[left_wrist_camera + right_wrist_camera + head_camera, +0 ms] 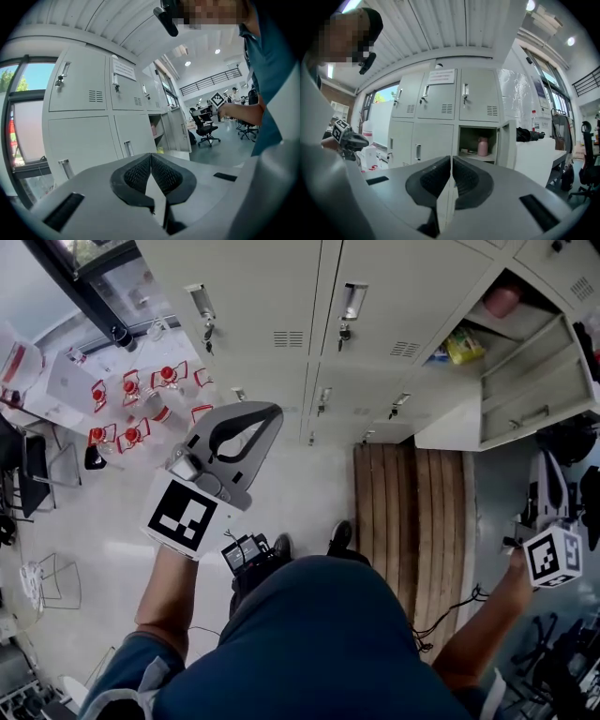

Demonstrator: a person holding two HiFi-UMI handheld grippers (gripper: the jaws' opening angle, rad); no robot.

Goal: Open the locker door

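The locker door (506, 143) is standing open at the far right, its compartment (468, 136) holding a pink bottle (483, 146). The left gripper (151, 155) and right gripper (451, 159) are pressing their jaws together, gripping nothing.

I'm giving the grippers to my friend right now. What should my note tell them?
Left gripper: shut, empty, touching nothing.
Right gripper: shut, empty, held back from the lockers.
Locker door: swung open; a pink bottle shows on the shelf inside.
Done: the door is open.
Left: nothing, it seems. The other doors in view are closed.
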